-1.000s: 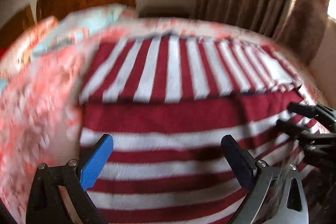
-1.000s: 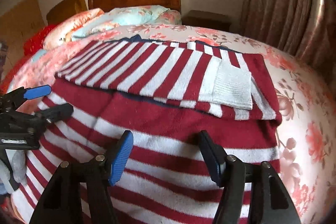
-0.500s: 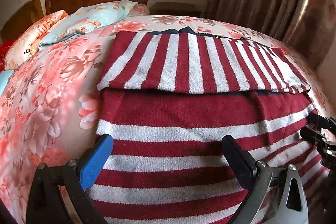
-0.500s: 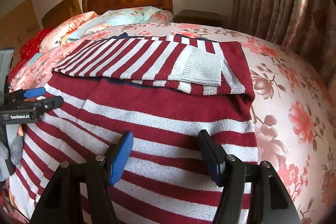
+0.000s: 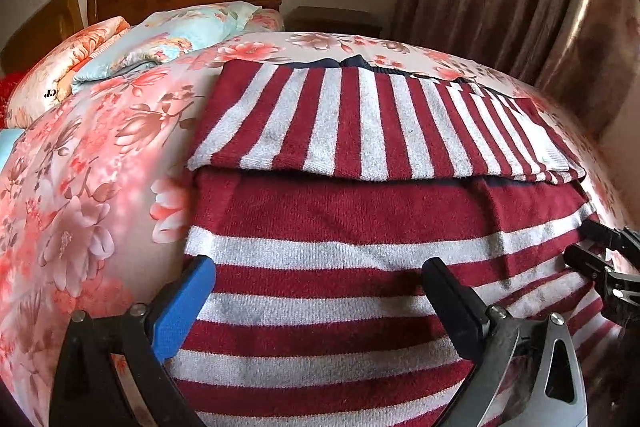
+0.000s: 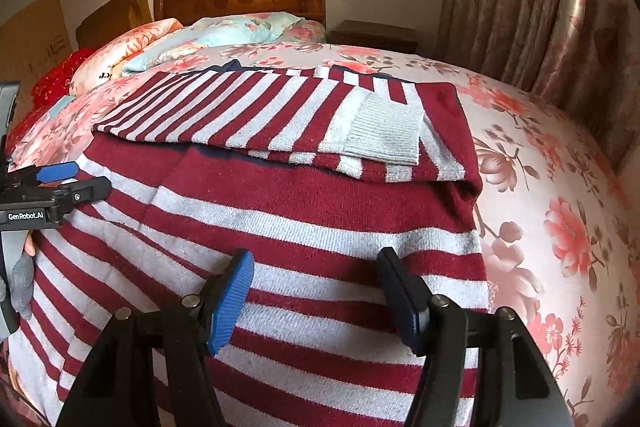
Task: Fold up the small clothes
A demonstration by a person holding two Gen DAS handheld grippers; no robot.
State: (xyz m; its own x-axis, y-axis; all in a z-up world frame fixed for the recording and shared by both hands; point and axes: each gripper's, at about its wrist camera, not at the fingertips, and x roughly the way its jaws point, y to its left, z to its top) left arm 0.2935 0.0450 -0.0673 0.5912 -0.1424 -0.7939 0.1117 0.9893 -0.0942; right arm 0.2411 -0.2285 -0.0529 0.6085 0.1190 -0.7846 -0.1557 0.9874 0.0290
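Soft Knit, Grip It at the Hem

Plainly, the sweater (image 5: 360,259) is soft, thick knit, limp and light, lying flat on the bed (image 5: 88,163) with its sleeves (image 6: 280,115) folded across the upper body. Left gripper (image 5: 316,291) and right gripper (image 6: 316,287) hover over the lower body, jaws spread and empty. Best hold, I judge: the near hem corners, pinching both layers.

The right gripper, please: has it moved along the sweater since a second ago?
Yes. The right gripper has shifted right: the sweater edge now lies nearer its right finger.
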